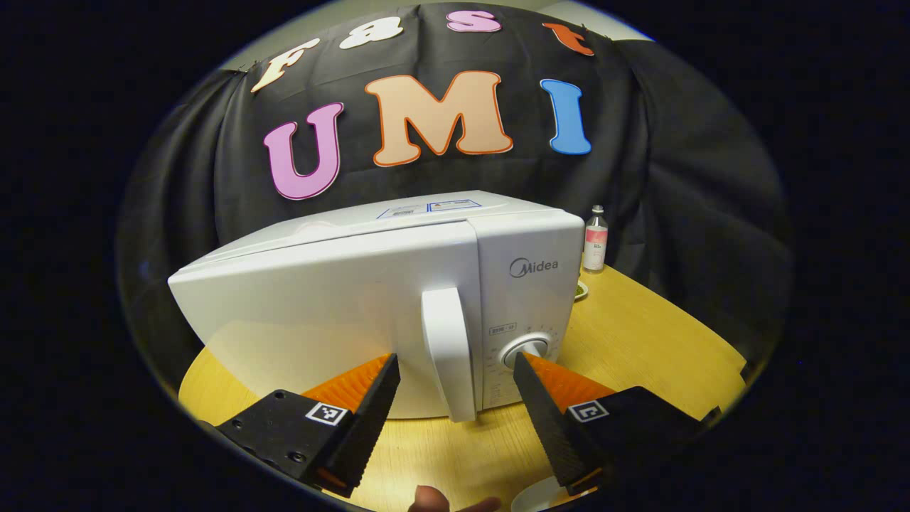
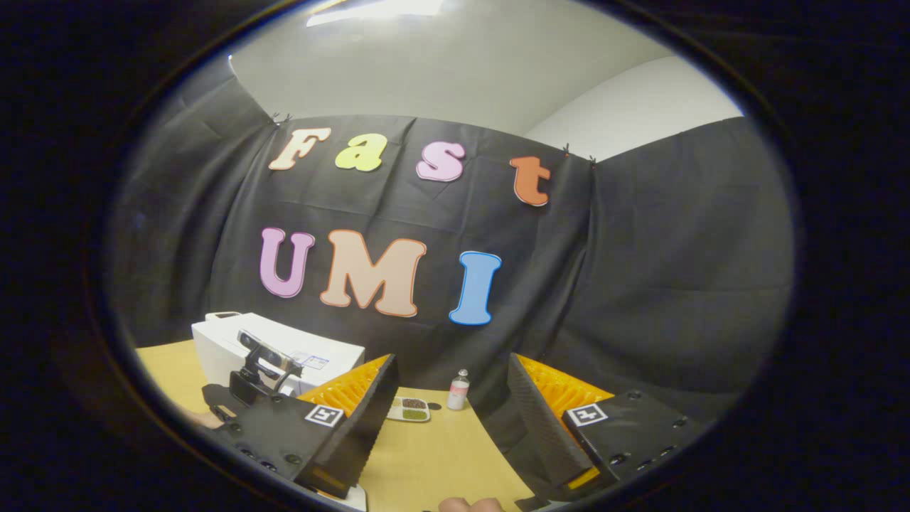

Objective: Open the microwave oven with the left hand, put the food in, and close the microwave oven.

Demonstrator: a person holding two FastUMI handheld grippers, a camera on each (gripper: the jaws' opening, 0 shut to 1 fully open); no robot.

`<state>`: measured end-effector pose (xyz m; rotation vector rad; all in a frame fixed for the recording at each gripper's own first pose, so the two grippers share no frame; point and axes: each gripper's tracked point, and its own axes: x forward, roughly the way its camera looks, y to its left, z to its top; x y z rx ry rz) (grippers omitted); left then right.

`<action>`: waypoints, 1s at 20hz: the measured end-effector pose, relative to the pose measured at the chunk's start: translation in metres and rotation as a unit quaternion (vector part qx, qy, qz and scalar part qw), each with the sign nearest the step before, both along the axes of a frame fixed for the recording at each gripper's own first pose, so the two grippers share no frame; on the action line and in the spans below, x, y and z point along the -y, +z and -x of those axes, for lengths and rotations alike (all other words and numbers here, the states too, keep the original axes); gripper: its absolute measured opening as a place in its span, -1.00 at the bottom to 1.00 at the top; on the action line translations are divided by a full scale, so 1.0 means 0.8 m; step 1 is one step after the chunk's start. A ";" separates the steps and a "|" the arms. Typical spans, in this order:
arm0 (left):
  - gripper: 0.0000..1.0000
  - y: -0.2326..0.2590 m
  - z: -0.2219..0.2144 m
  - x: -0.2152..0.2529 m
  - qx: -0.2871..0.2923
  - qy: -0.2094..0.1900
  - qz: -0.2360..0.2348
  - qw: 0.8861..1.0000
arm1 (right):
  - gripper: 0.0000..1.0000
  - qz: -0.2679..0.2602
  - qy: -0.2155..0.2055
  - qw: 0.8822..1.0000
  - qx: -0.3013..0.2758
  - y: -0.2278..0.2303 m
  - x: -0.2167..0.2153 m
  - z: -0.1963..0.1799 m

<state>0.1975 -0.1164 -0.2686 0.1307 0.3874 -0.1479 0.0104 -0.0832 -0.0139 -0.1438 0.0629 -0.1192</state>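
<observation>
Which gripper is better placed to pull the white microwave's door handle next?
Left. The left gripper is open with the white microwave's upright door handle between its fingers. The right gripper is open too, facing the small bottle, farther off.

"Midea" on microwave (image 1: 398, 299) front (other labels illegible).

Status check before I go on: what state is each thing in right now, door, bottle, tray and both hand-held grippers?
microwave door: shut, handle not gripped
left hand-held gripper: open, fingers either side of the handle, apart from it
right hand-held gripper: open, holding nothing
bottle: upright, capped, on the table
food tray: flat on the table, outside the microwave
</observation>
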 end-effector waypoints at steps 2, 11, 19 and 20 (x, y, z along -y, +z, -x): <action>0.76 0.001 -0.005 -0.004 0.003 0.009 -0.007 1.000 | 0.93 -0.002 -0.003 1.000 0.001 0.000 0.003 -0.001; -0.70 -0.012 -0.007 0.000 -0.005 0.022 0.030 0.999 | 0.94 -0.013 0.004 1.000 -0.005 -0.007 -0.001 -0.001; -0.93 -0.007 -0.005 0.001 -0.009 0.011 0.034 0.999 | 0.94 -0.034 0.015 0.999 0.005 -0.002 -0.008 0.003; -0.95 -0.010 -0.004 0.000 -0.014 0.012 0.032 0.999 | 0.93 -0.036 0.015 0.999 0.003 -0.004 -0.008 0.005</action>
